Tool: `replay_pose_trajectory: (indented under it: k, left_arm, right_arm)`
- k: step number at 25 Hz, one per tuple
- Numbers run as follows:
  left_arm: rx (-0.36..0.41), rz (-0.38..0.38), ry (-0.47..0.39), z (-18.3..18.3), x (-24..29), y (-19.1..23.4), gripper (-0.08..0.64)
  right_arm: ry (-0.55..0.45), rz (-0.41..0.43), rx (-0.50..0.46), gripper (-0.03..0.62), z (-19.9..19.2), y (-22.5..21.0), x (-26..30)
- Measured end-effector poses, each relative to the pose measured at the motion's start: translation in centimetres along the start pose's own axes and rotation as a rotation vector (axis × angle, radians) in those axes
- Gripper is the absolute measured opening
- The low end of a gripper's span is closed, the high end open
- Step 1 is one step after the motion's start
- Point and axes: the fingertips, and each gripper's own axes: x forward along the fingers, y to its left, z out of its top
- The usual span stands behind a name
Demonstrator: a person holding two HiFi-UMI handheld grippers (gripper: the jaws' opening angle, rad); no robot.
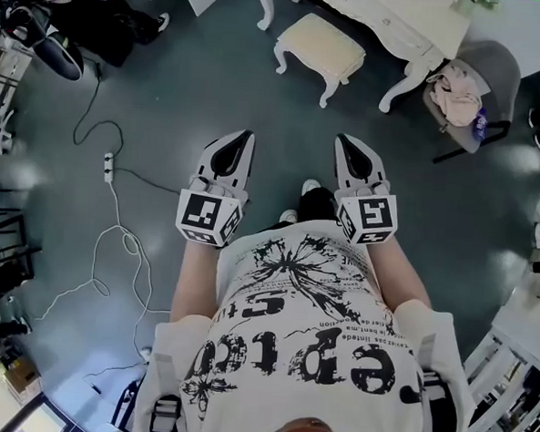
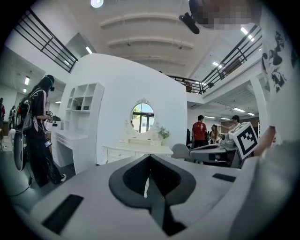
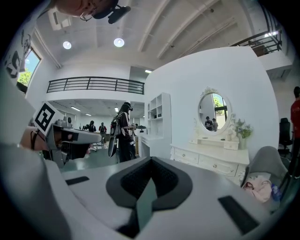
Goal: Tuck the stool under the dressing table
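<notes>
The cream cushioned stool with white curved legs stands on the grey floor, just out in front of the white dressing table, not under it. My left gripper and right gripper are held side by side at waist height, well short of the stool, both shut and holding nothing. From the left gripper I see the dressing table and its oval mirror straight ahead. The right gripper has the dressing table to its right. Both gripper views have the stool hidden behind the jaws.
A grey chair with pink cloth on it stands right of the dressing table. A power strip and white cable trail across the floor at left. Bags sit far left. A person in black stands by white shelves.
</notes>
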Motion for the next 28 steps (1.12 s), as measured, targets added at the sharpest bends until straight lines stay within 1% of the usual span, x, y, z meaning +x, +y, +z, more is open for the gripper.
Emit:
replay_pose_trajectory:
  k: [5,9,12,15,20,24,28]
  left_arm:
    - [-0.008,0.04,0.02,-1.1,1.1,1.4,0.02]
    - [-0.007,0.072,0.037,-1.3,2.7,3.6,0.02]
    - [-0.009,0.092,0.047,-0.9,5.2,6.1,0.02]
    - [-0.013,0.096,0.062,-0.7,8.7,8.7,0.02]
    - [-0.029,0.082,0.087,-0.1,15.3,13.3,0.02]
    - [-0.014,0.03,0.1,1.1,21.4,16.3,0.02]
    - [-0.008,-0.008,0.099,2.3,26.7,18.3,0.02]
  right_arm:
    - [0.019,0.039,-0.01,0.017,-0.9,-0.5,2.8]
    - [0.021,0.064,-0.005,0.017,-0.8,-1.2,6.2]
    - [0.02,0.082,-0.009,0.017,-0.2,-2.5,9.7]
    - [0.019,0.082,-0.005,0.017,0.4,-4.4,13.9]
    - [0.025,0.056,0.023,0.017,1.4,-8.2,21.1]
    - [0.014,0.016,0.03,0.017,2.7,-11.8,26.1]
    - [0.013,-0.021,0.045,0.017,3.5,-15.3,29.7]
